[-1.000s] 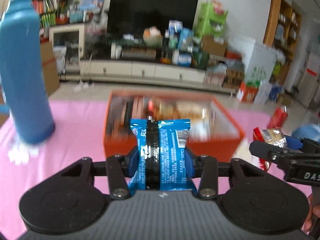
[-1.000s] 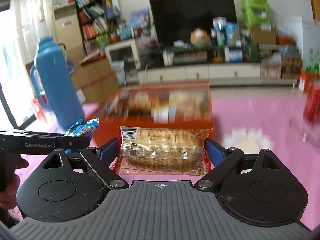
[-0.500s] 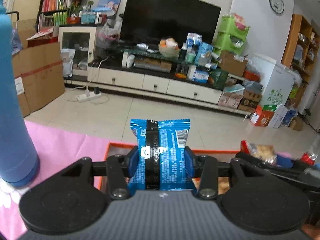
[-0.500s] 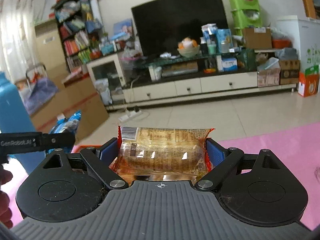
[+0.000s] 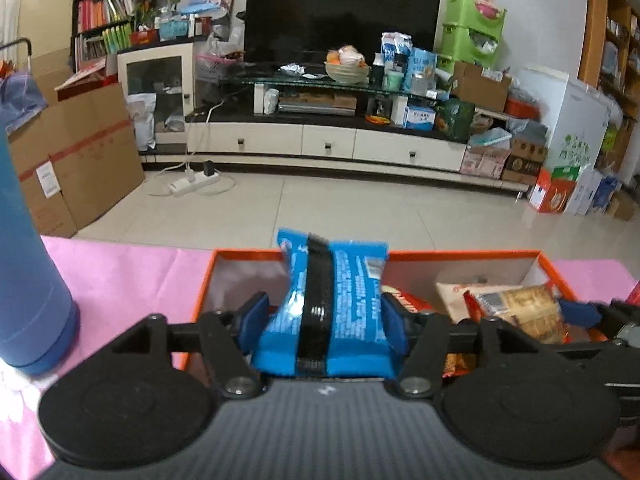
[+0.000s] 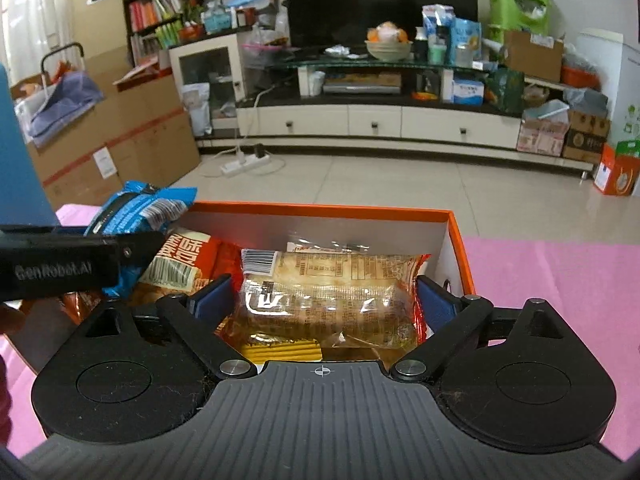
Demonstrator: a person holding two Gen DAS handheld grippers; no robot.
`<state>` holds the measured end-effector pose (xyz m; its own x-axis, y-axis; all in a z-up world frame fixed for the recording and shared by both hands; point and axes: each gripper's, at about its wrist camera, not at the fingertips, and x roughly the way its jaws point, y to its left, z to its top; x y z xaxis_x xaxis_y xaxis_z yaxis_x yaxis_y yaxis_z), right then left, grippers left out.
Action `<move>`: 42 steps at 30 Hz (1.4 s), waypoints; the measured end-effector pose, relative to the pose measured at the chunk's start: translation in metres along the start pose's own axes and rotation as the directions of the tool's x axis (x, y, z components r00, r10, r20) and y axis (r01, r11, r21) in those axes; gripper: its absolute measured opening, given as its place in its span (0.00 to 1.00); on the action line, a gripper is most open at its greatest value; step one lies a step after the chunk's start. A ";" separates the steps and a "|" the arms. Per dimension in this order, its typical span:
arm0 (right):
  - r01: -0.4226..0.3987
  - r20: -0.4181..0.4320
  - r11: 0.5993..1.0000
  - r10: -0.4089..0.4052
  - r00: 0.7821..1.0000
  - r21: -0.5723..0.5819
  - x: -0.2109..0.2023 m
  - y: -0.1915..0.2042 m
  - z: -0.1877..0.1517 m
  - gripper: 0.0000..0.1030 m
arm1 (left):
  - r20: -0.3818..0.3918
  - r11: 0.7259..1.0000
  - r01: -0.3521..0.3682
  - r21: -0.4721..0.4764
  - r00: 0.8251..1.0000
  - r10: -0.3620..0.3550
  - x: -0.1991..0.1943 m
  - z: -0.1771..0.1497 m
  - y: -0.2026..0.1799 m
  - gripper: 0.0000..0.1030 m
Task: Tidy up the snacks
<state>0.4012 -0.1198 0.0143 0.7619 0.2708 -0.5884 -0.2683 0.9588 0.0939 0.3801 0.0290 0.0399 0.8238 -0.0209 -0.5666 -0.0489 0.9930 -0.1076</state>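
Observation:
My left gripper point(image 5: 322, 316) is shut on a blue snack packet point(image 5: 344, 304) and holds it over the left part of an open orange box point(image 5: 460, 255). My right gripper point(image 6: 324, 296) is shut on a clear cracker packet point(image 6: 332, 292) with red ends, held inside the box point(image 6: 320, 209) at its right side. Several snack packs lie in the box, among them a red one point(image 6: 184, 258). The blue packet point(image 6: 136, 208) and left gripper body show at the left of the right wrist view. The cracker packet point(image 5: 520, 312) shows at the right of the left wrist view.
The box stands on a pink tablecloth point(image 5: 120, 268). A tall blue flask point(image 5: 28, 272) stands left of the box. Beyond the table edge are a tiled floor, cardboard boxes point(image 5: 80, 156) and a TV stand point(image 5: 328, 140).
Both grippers have moved forward over the box and come down into it with their packets. The blue packet now tilts forward in the left gripper.

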 end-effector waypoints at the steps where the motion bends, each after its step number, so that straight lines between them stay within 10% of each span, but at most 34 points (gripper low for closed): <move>1: -0.012 0.004 1.000 0.012 1.000 0.017 -0.002 -0.003 -0.001 0.85 | 0.012 1.000 0.020 -0.021 1.000 -0.019 -0.006 0.003 0.002 0.64; 6: -0.056 0.070 0.995 0.050 0.996 0.087 -0.029 -0.011 0.011 0.89 | 0.132 0.997 0.044 -0.059 0.991 -0.035 -0.052 0.020 -0.002 0.88; 13: -0.074 0.147 0.990 0.055 0.988 0.124 -0.089 -0.014 0.022 0.89 | 0.262 0.999 0.035 0.038 0.964 -0.043 -0.127 0.025 -0.028 0.89; 29: -0.042 0.024 0.985 0.038 0.999 0.167 -0.204 -0.025 -0.109 0.89 | -0.009 0.995 0.028 0.091 1.000 -0.027 -0.192 -0.138 -0.023 0.90; 42: 0.012 -0.072 0.959 0.009 0.997 0.283 -0.225 -0.037 -0.173 0.89 | -0.061 0.998 -0.001 0.058 0.998 0.004 -0.183 -0.149 -0.017 0.90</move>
<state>0.1381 -0.2312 0.0044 0.7152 0.2726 -0.6436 -0.0817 0.9471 0.3104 0.1455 -0.0012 0.0235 0.7876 -0.0235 -0.6157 -0.0166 0.9981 -0.0593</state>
